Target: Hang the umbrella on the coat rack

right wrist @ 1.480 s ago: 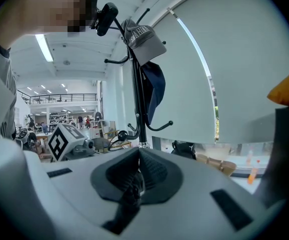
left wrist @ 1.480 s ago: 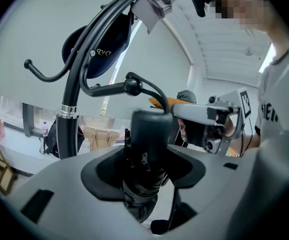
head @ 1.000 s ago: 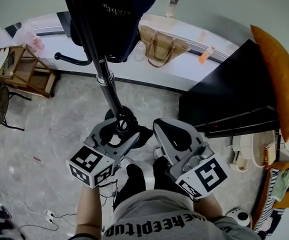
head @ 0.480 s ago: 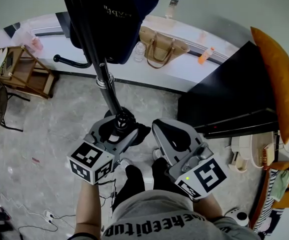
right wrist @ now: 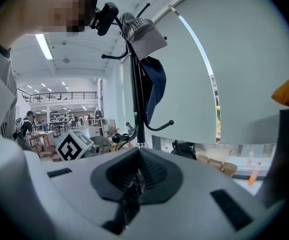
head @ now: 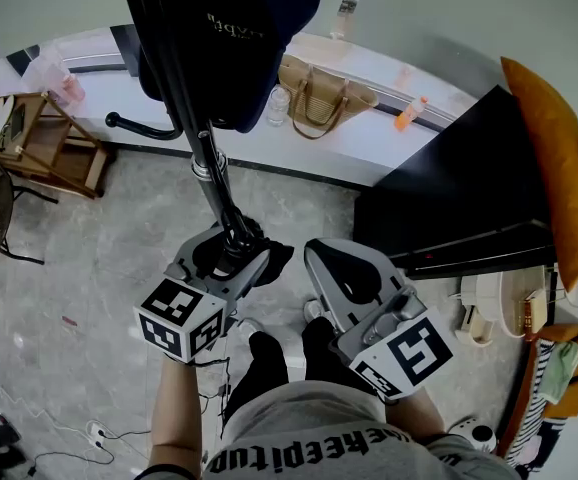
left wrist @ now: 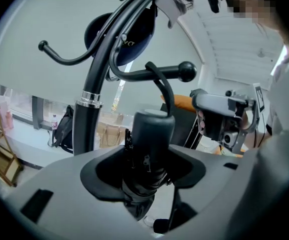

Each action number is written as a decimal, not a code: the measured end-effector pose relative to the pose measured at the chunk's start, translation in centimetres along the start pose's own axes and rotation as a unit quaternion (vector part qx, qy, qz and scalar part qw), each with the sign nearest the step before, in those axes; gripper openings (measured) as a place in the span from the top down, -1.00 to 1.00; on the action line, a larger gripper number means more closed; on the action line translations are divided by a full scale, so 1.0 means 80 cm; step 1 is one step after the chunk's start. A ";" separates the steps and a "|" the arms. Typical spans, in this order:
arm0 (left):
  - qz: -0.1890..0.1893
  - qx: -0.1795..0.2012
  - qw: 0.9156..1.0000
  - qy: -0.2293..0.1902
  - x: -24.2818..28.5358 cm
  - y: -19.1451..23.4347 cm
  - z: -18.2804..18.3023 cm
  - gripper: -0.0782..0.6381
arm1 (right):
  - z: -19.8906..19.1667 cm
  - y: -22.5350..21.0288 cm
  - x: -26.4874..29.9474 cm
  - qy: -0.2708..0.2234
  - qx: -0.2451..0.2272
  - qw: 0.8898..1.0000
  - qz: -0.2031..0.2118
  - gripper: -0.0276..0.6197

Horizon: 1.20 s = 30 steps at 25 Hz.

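The black coat rack pole (head: pixel 209 168) rises just in front of me, with a dark navy garment (head: pixel 239 28) hung at its top. My left gripper (head: pixel 224 258) is shut on the folded black umbrella (head: pixel 271 260), right against the pole. In the left gripper view the umbrella's handle (left wrist: pixel 152 134) stands up between the jaws. Its strap (left wrist: pixel 159 84) curves up to a ball-tipped hook (left wrist: pixel 179 72); whether it lies over the hook I cannot tell. My right gripper (head: pixel 344 268) stays shut beside it, apart from the umbrella. The rack (right wrist: pixel 134 99) shows ahead of that gripper.
A straw handbag (head: pixel 319 93) and a bottle (head: pixel 279 103) sit on the white ledge behind the rack. To the right are a black cabinet (head: pixel 449 198) and an orange cushion (head: pixel 554 158), and a wooden shelf (head: pixel 39 138) stands at left. Cables (head: pixel 89 433) lie on the floor.
My left gripper has crept slightly up and left along the pole with the umbrella. The right gripper has hardly moved.
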<state>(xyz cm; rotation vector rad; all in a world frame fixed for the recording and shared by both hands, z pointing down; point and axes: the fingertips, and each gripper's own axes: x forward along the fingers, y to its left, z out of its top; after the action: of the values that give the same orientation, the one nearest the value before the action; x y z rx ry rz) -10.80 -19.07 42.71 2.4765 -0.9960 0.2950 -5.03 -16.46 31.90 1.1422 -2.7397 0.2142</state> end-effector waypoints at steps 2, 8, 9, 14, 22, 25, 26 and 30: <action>0.011 0.010 1.000 -0.004 0.001 0.006 -0.001 0.10 | 0.000 0.000 0.001 0.000 0.000 1.000 0.000 0.88; 0.069 0.107 0.975 -0.184 -0.033 0.019 0.064 0.09 | -0.001 0.001 0.001 -0.002 0.001 1.000 0.002 0.88; 0.069 0.111 0.977 -0.170 -0.032 0.021 0.058 0.09 | 0.000 0.002 0.000 -0.002 0.001 1.000 0.003 0.88; 0.077 0.102 0.980 -0.149 -0.035 0.025 0.043 0.09 | 0.000 0.005 0.001 -0.002 0.000 1.000 0.009 0.88; 0.100 0.105 0.976 -0.163 -0.055 0.025 0.053 0.15 | 0.004 0.015 -0.001 -0.004 -0.006 1.000 0.020 0.88; 0.106 0.104 0.973 -0.177 -0.065 0.018 0.061 0.28 | 0.008 0.018 -0.005 -0.007 -0.009 1.000 0.026 0.88; 0.109 0.105 0.972 -0.179 -0.068 0.016 0.062 0.31 | 0.009 0.019 -0.006 -0.008 -0.011 1.000 0.029 0.88; 0.127 0.109 0.968 -0.187 -0.079 0.009 0.067 0.47 | 0.016 0.027 -0.007 -0.013 -0.018 0.999 0.045 0.88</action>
<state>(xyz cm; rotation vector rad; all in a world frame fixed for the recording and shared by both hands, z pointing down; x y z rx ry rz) -15.69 -18.30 36.01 2.6603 -1.5153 0.0118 -6.32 -14.79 30.43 1.0215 -2.8083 0.1631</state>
